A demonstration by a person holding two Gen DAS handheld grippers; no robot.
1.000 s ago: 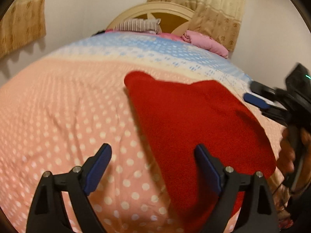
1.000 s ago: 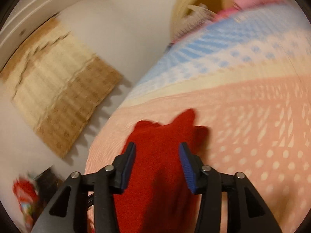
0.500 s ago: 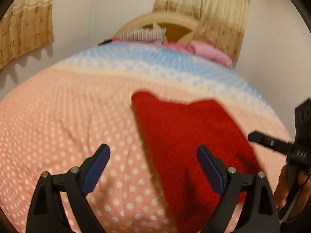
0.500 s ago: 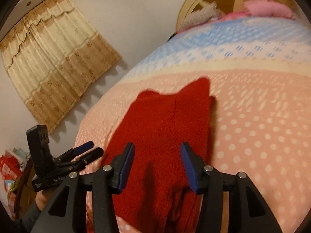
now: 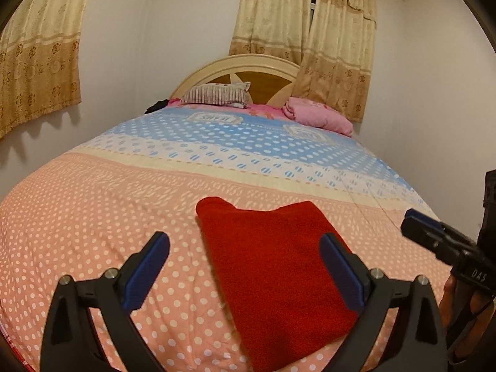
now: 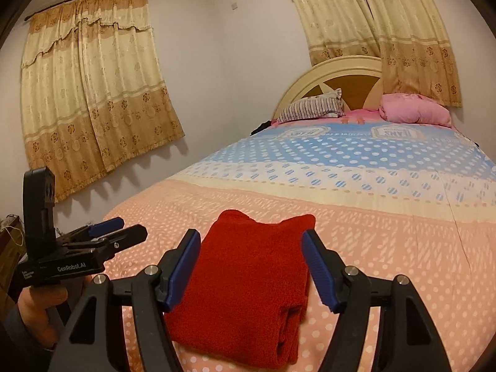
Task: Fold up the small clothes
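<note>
both grippers higher now, red cloth lengthwise toward headboard

Folded red garment flat on dotted pink bedspread

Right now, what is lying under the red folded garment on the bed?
The red folded garment lies directly on the pink dotted bedspread. At its near edge only its own stacked layers show. Anything tucked beneath it would be covered from view.
</note>
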